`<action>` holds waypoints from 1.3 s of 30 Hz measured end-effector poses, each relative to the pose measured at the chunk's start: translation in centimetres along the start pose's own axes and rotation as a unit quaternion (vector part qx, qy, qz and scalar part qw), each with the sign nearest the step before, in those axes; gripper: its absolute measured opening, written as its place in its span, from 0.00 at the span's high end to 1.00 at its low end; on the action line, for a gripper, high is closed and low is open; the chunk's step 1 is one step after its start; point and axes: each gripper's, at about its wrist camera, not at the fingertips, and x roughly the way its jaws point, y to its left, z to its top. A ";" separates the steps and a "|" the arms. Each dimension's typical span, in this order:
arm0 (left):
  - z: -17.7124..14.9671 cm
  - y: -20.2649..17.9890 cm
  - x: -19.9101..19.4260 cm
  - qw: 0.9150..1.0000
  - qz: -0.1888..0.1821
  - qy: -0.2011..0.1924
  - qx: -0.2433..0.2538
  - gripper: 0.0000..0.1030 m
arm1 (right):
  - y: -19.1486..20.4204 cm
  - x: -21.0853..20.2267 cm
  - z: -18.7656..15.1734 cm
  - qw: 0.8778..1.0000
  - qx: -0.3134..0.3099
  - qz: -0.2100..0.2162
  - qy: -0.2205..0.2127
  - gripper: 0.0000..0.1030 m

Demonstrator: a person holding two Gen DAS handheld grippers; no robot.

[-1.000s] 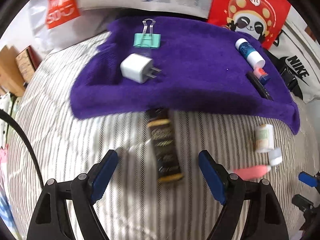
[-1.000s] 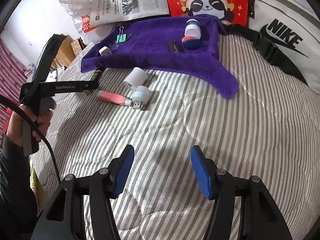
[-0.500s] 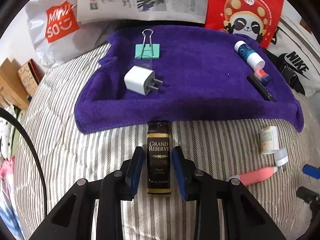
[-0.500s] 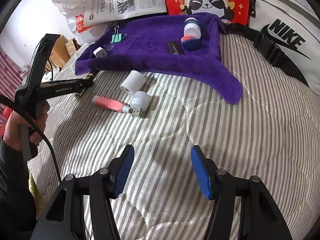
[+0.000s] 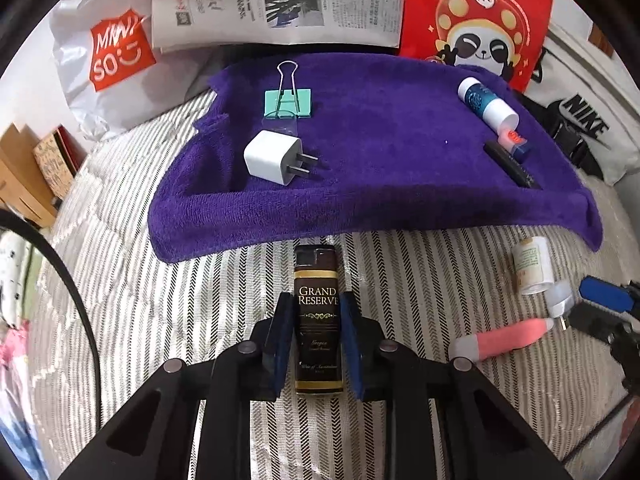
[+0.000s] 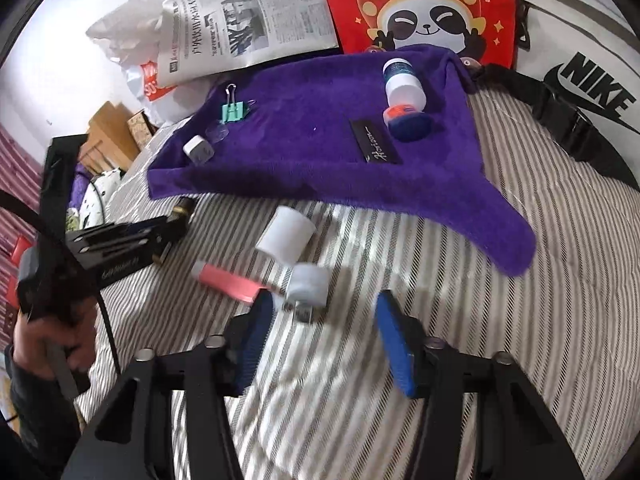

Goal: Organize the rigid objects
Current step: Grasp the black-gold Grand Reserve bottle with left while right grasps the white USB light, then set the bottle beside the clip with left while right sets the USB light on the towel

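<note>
My left gripper (image 5: 316,344) is shut on a dark "Grand Reserve" lighter (image 5: 318,320) that lies on the striped bed just below the purple towel (image 5: 380,184). The towel holds a white charger (image 5: 274,157), a green binder clip (image 5: 288,98), a blue-white tube (image 5: 486,102) and a black case (image 5: 512,166). My right gripper (image 6: 320,340) is open and empty just short of a white cap with a USB plug (image 6: 308,286). A pink stick (image 6: 226,282) and a white roll (image 6: 286,238) lie beside the cap.
Newspaper (image 5: 280,0), a red panda bag (image 5: 480,16), a Miniso bag (image 5: 108,48) and a Nike bag (image 6: 584,80) line the far side. Cardboard boxes (image 5: 28,176) stand at the left. A black cable (image 5: 80,312) hangs at the left.
My left gripper closed around the lighter. My right gripper moved forward toward the white cap and the pink stick.
</note>
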 end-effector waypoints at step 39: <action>-1.6 1.7 -1.7 0.999 -0.042 0.006 -0.032 0.78 | 1.0 -1.4 -0.8 0.994 -0.068 -0.081 -0.019 0.73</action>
